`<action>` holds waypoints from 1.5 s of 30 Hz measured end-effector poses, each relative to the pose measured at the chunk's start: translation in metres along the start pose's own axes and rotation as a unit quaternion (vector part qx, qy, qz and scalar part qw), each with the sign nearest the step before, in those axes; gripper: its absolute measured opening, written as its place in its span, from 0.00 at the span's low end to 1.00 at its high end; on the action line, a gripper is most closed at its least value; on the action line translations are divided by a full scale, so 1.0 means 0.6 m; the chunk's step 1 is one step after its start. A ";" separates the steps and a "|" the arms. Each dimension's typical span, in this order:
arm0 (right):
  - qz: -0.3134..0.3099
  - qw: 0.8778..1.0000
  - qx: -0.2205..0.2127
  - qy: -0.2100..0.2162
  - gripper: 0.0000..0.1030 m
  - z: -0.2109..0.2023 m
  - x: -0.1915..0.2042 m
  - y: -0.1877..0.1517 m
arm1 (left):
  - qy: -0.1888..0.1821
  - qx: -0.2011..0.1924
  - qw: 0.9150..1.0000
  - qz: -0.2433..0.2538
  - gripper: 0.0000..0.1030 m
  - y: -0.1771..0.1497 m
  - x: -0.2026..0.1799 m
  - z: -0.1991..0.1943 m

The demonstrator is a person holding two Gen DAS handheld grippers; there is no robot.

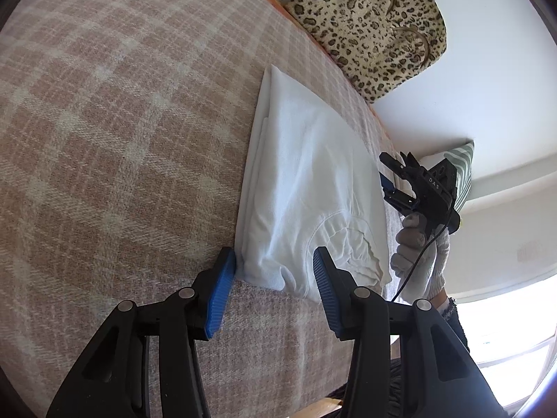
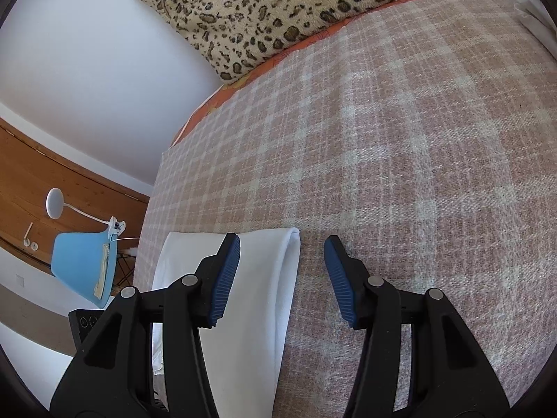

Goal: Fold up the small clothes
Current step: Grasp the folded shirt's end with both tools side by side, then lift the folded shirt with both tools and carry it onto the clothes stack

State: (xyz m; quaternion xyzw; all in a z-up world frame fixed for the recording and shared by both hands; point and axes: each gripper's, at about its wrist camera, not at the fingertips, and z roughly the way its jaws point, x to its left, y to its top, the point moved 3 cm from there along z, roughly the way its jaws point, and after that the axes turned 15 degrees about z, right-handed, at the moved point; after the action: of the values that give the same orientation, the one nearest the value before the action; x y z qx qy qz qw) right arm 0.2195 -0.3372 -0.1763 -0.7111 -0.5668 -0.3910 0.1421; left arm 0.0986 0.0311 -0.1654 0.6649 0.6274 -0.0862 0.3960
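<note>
White folded garment [image 1: 306, 188] lies on the plaid blanket [image 1: 122, 139] of the bed, close to the bed's far side edge in the left wrist view. Big stretch of bare plaid to the left of it, plenty of room there. Only a thin strip of blanket between the garment and that edge, where my right gripper [image 1: 393, 183] hangs, gloved hand [image 1: 417, 244] on its handle. Leopard-print pillow [image 1: 369, 21] sits beyond the garment's far end, apart from it, against the white wall [image 1: 487, 87].

Long axis runs away from my left gripper [image 1: 275, 268] toward the pillow. Near end has the gathered, ruffled hem and bunched layers; far end is a flat, neat corner. Left long side shows stacked fold layers.

Looks: plain white, soft knit, a few light creases, folded into a narrow rectangle.

Left gripper: jaws wide apart, straddling the near corner of the garment, gripping nothing. Left pad is just beside the folded edge; contact unclear.

Right gripper [image 2: 282, 254]: jaws wide apart, gripping nothing, hovering over the garment's [image 2: 257, 296] folded corner and blanket [image 2: 417, 156]. Pillow [image 2: 264, 10] ahead; blue chair [image 2: 83, 264] off the bedside.
</note>
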 end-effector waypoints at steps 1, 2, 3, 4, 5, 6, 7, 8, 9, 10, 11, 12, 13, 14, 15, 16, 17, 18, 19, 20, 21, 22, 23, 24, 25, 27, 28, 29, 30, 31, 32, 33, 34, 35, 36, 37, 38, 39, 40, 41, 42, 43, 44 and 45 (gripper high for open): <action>-0.003 1.000 0.001 0.001 0.53 0.001 -0.001 0.001 | 0.003 -0.001 1.000 0.002 0.44 0.000 -0.002 0.000; -0.006 1.000 0.002 0.004 0.54 0.002 0.000 0.002 | 0.004 -0.001 1.000 0.004 0.44 0.000 -0.004 0.002; -0.006 1.000 0.004 0.010 0.59 0.004 0.001 0.002 | 0.000 0.001 1.000 0.004 0.44 0.001 -0.006 0.006; -0.004 1.000 0.007 0.018 0.64 0.005 0.002 0.002 | -0.007 -0.001 1.000 0.003 0.44 0.003 -0.008 0.009; -0.002 1.000 0.008 0.023 0.66 0.007 0.003 0.003 | -0.023 0.000 1.000 -0.004 0.44 0.003 -0.010 0.013; 0.000 1.000 0.010 0.028 0.66 0.009 0.005 0.004 | -0.041 0.004 0.999 -0.009 0.44 0.003 -0.014 0.019; 0.003 0.999 0.011 0.032 0.66 0.012 0.006 0.004 | -0.055 0.009 0.998 -0.011 0.44 0.001 -0.020 0.024; 0.007 0.999 0.013 0.039 0.66 0.014 0.007 0.005 | -0.062 0.012 0.998 -0.005 0.44 0.000 -0.028 0.026; 0.012 0.999 0.018 0.048 0.66 0.018 0.007 0.004 | -0.067 0.012 0.998 0.006 0.44 -0.001 -0.038 0.026; 0.014 0.998 0.020 0.055 0.66 0.020 0.008 0.004 | -0.070 0.012 0.997 0.017 0.44 0.001 -0.048 0.025; 0.012 0.998 0.024 0.058 0.66 0.024 0.010 0.003 | -0.069 0.010 0.997 0.030 0.44 0.003 -0.056 0.023; 0.006 0.998 0.027 0.060 0.66 0.026 0.013 0.001 | -0.064 0.009 0.997 0.040 0.44 0.004 -0.060 0.022; 0.002 0.998 0.033 0.061 0.66 0.030 0.017 0.000 | -0.058 0.012 0.997 0.045 0.44 0.004 -0.059 0.024; -0.005 0.998 0.035 0.061 0.66 0.030 0.020 -0.003 | -0.052 0.015 0.997 0.045 0.44 0.001 -0.055 0.027; -0.009 0.997 0.043 0.064 0.66 0.032 0.022 -0.006 | -0.046 0.021 0.998 0.040 0.44 -0.003 -0.050 0.033; -0.010 0.996 0.051 0.069 0.66 0.033 0.024 -0.009 | -0.049 0.023 0.998 0.033 0.44 -0.008 -0.044 0.037; -0.012 0.996 0.057 0.071 0.65 0.032 0.024 -0.013 | -0.053 0.015 0.998 0.028 0.44 -0.010 -0.040 0.035; -0.015 0.995 0.064 0.073 0.63 0.032 0.024 -0.018 | -0.054 0.019 0.998 0.024 0.44 -0.007 -0.039 0.035; -0.019 0.995 0.070 0.076 0.61 0.032 0.024 -0.021 | -0.051 0.016 0.998 0.026 0.44 -0.002 -0.039 0.031; -0.022 0.994 0.074 0.078 0.60 0.032 0.024 -0.023 | -0.048 0.002 0.998 0.028 0.44 0.007 -0.040 0.023; -0.021 0.994 0.074 0.079 0.59 0.033 0.023 -0.025 | -0.048 -0.010 0.999 0.025 0.44 0.014 -0.040 0.017; -0.019 0.994 0.072 0.083 0.58 0.033 0.022 -0.025 | -0.053 -0.016 0.998 0.018 0.44 0.019 -0.039 0.015; -0.015 0.994 0.072 0.087 0.58 0.035 0.022 -0.024 | -0.058 -0.018 0.998 0.014 0.44 0.023 -0.039 0.016; -0.011 0.993 0.072 0.089 0.58 0.038 0.023 -0.024 | -0.059 -0.018 0.998 0.015 0.44 0.024 -0.040 0.019; -0.010 0.993 0.074 0.088 0.56 0.040 0.026 -0.024 | -0.055 -0.015 0.998 0.020 0.44 0.023 -0.042 0.023; -0.013 0.994 0.074 0.083 0.54 0.047 0.031 -0.028 | -0.047 -0.006 0.999 0.027 0.44 0.017 -0.045 0.033; -0.017 0.994 0.071 0.079 0.52 0.048 0.034 -0.030 | -0.042 0.002 0.999 0.026 0.44 0.012 -0.045 0.039; -0.021 0.994 0.071 0.076 0.49 0.050 0.036 -0.033 | -0.036 0.010 0.999 0.026 0.42 0.008 -0.042 0.046; -0.025 0.995 0.072 0.069 0.45 0.051 0.037 -0.035 | -0.032 0.002 0.999 0.029 0.40 0.007 -0.040 0.044; -0.028 0.996 0.069 0.059 0.37 0.052 0.037 -0.035 | -0.028 0.000 0.999 0.029 0.38 0.007 -0.038 0.041; -0.028 0.996 0.066 0.050 0.32 0.053 0.035 -0.035 | -0.021 -0.001 0.999 0.028 0.33 0.008 -0.037 0.040; -0.024 0.997 0.063 0.044 0.25 0.054 0.031 -0.035 | -0.011 -0.005 0.999 0.031 0.30 0.010 -0.035 0.038; -0.017 0.997 0.060 0.042 0.18 0.054 0.026 -0.034 | -0.001 -0.007 0.999 0.035 0.28 0.011 -0.035 0.038; -0.012 0.998 0.058 0.037 0.15 0.055 0.021 -0.033 | 0.011 -0.007 0.999 0.042 0.24 0.013 -0.037 0.038; -0.012 0.998 0.055 0.031 0.12 0.057 0.019 -0.032 | 0.025 -0.005 0.998 0.058 0.21 0.015 -0.043 0.039; -0.017 0.998 0.052 0.023 0.11 0.057 0.021 -0.033 | 0.040 -0.002 0.996 0.084 0.20 0.016 -0.052 0.041; -0.029 0.998 0.046 0.011 0.11 0.057 0.026 -0.036 | 0.062 0.002 0.991 0.120 0.19 0.017 -0.064 0.043; -0.046 0.998 0.039 -0.006 0.10 0.057 0.034 -0.040 | 0.085 0.005 0.984 0.157 0.19 0.016 -0.078 0.045; -0.061 0.997 0.033 -0.021 0.09 0.058 0.042 -0.044 | 0.105 0.007 0.977 0.187 0.18 0.014 -0.089 0.047; -0.074 0.996 0.027 -0.033 0.09 0.059 0.049 -0.048 | 0.120 0.008 0.972 0.204 0.18 0.011 -0.095 0.049; -0.084 0.995 0.021 -0.042 0.09 0.058 0.056 -0.050 | 0.133 0.010 0.968 0.213 0.17 0.009 -0.098 0.051; -0.091 0.995 0.016 -0.049 0.09 0.056 0.061 -0.052 | 0.142 0.012 0.966 0.218 0.17 0.008 -0.098 0.053; -0.095 0.994 0.012 -0.052 0.09 0.055 0.065 -0.052 | 0.150 0.013 0.964 0.220 0.17 0.007 -0.098 0.053; -0.098 0.994 0.008 -0.054 0.08 0.053 0.068 -0.053 | 0.157 0.011 0.962 0.221 0.16 0.007 -0.098 0.053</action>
State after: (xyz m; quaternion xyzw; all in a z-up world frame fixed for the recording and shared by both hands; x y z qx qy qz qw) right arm 0.2050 -0.2781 -0.1752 -0.6711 -0.6436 -0.3596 0.0777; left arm 0.1025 -0.0337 -0.1489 0.7965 0.5180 0.1024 0.2945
